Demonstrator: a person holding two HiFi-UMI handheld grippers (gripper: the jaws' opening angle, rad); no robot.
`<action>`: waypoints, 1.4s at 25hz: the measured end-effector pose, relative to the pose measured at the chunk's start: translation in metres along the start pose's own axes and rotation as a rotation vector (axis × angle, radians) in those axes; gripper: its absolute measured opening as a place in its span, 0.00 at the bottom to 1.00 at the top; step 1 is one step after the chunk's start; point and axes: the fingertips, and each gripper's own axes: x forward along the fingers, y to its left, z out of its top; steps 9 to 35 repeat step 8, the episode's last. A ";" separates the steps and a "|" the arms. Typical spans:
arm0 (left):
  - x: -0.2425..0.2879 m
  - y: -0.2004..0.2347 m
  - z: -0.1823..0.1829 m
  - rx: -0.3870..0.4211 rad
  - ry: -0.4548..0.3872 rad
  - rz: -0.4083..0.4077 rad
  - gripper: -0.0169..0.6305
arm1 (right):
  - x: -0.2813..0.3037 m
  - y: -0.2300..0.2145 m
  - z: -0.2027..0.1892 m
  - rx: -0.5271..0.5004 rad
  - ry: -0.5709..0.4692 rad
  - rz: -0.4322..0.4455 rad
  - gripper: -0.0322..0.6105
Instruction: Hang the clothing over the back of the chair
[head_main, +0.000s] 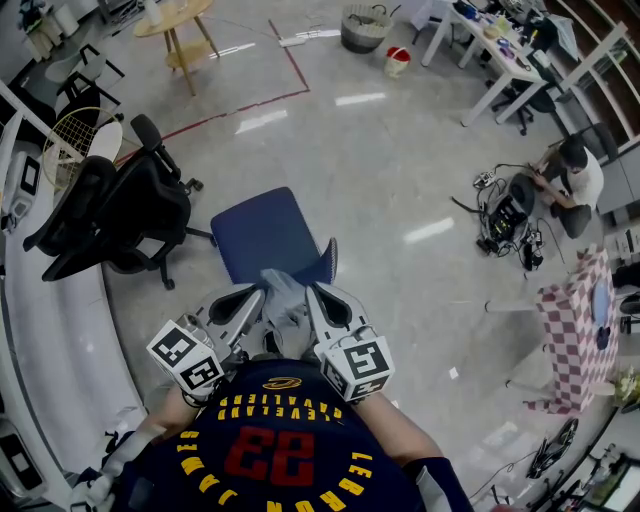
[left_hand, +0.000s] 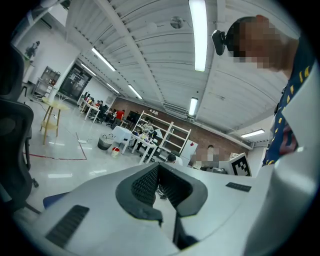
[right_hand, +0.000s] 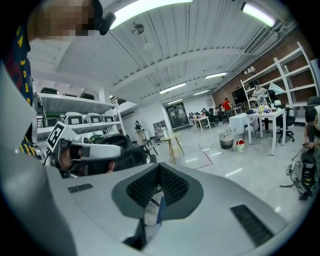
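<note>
A light grey piece of clothing (head_main: 284, 305) hangs bunched between my two grippers, close to my chest. Just beyond it stands the blue chair (head_main: 262, 235), its back (head_main: 327, 261) at the near right of the seat. My left gripper (head_main: 258, 297) is shut, its tips at the cloth's left edge. My right gripper (head_main: 314, 297) is shut on the cloth's right edge. In the right gripper view, white and blue cloth (right_hand: 152, 218) shows in the slit between the closed jaws of the right gripper (right_hand: 159, 192). The left gripper (left_hand: 161, 192) has its jaws together, with only something dark low in the slit.
A black office chair (head_main: 118, 215) stands to the left, a wooden stool (head_main: 178, 32) and a basket (head_main: 365, 28) farther off. A person (head_main: 575, 172) crouches by cables (head_main: 505, 215) at right. A checked cloth-covered table (head_main: 575, 325) is near right, white desks (head_main: 500, 62) beyond.
</note>
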 end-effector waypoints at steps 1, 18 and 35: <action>0.000 0.000 0.000 0.000 0.000 0.001 0.03 | 0.000 0.000 0.000 0.001 0.000 0.001 0.06; -0.002 0.004 -0.002 -0.004 0.000 0.000 0.03 | 0.003 0.003 -0.003 0.001 0.006 0.008 0.06; -0.002 0.004 -0.002 -0.004 0.000 0.000 0.03 | 0.003 0.003 -0.003 0.001 0.006 0.008 0.06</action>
